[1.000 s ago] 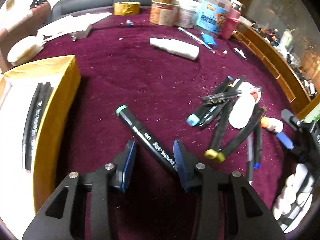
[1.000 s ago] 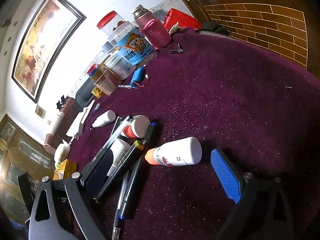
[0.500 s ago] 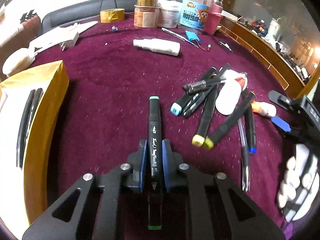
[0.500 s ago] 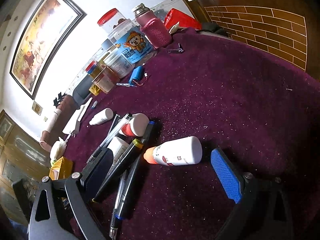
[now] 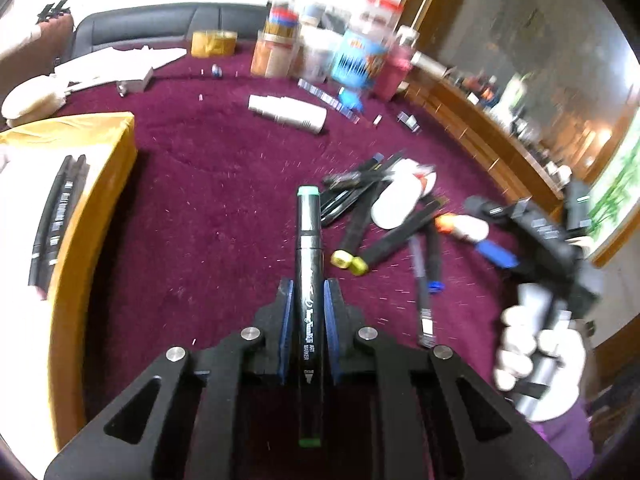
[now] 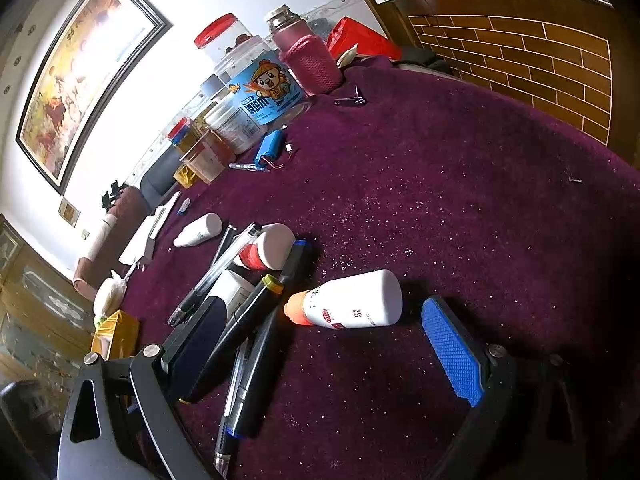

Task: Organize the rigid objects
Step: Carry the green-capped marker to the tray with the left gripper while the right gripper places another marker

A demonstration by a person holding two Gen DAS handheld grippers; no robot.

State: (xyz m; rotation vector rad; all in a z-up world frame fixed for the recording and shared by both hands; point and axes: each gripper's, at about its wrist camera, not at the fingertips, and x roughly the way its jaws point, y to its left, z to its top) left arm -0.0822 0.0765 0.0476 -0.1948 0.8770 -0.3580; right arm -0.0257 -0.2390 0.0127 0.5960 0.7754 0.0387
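Observation:
My left gripper is shut on a black art marker with a green cap, held off the purple cloth and pointing away from me. A yellow box at the left holds two black markers on white lining. A heap of markers and pens lies right of centre. My right gripper stands open over that heap, with a white bottle with an orange tip lying between its fingers, untouched. In the left wrist view a gloved hand holds the right gripper.
Jars and a pink flask stand along the table's far edge. A white bottle, a blue battery pack, a nail clipper and tape roll lie on the purple cloth. A wooden rim bounds the right side.
My left gripper closed on the green-capped marker and lifted it off the cloth, swinging toward the yellow box. The right gripper stayed where it was, still open.

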